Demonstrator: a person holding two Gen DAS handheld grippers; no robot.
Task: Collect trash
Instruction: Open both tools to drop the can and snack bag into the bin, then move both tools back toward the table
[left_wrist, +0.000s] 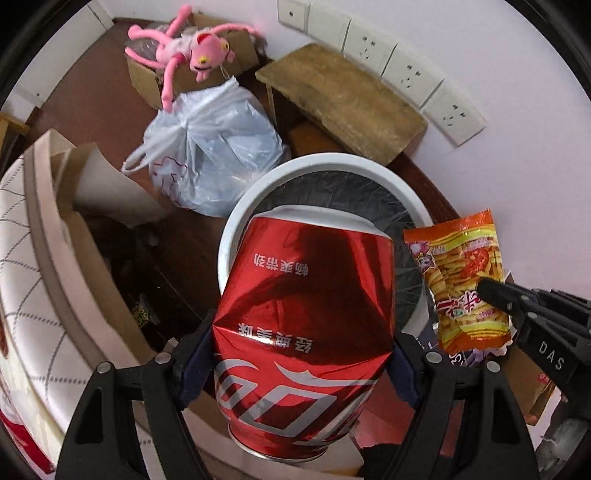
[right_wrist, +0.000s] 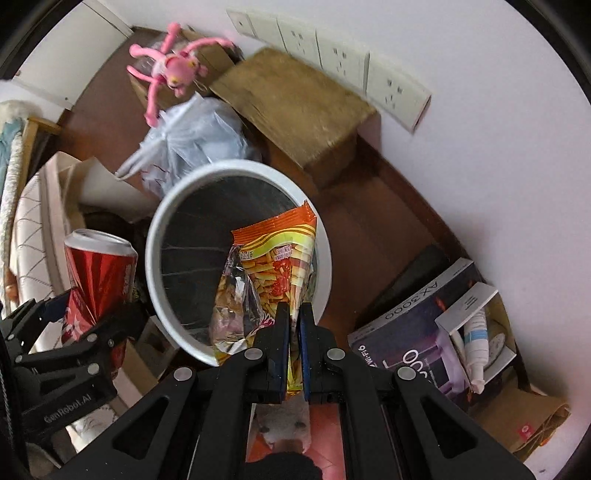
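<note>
My left gripper (left_wrist: 299, 354) jaws clamp the dented red can (left_wrist: 306, 332) above the white bin (left_wrist: 236, 229), ready to drop. My right gripper (right_wrist: 294, 325) jaws pinch the orange snack packet (right_wrist: 280, 266) tight, hanging over the same bin's opening.

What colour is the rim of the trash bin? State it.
White, around a black liner. The trash bin rim shows best in the right wrist view.

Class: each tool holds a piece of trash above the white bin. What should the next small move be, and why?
Probably open the right tool first: its snack packet already hangs over the white bin and its dark liner. The left tool grips a dented red can nearer the rim, so it may need to shift inward before release.
</note>
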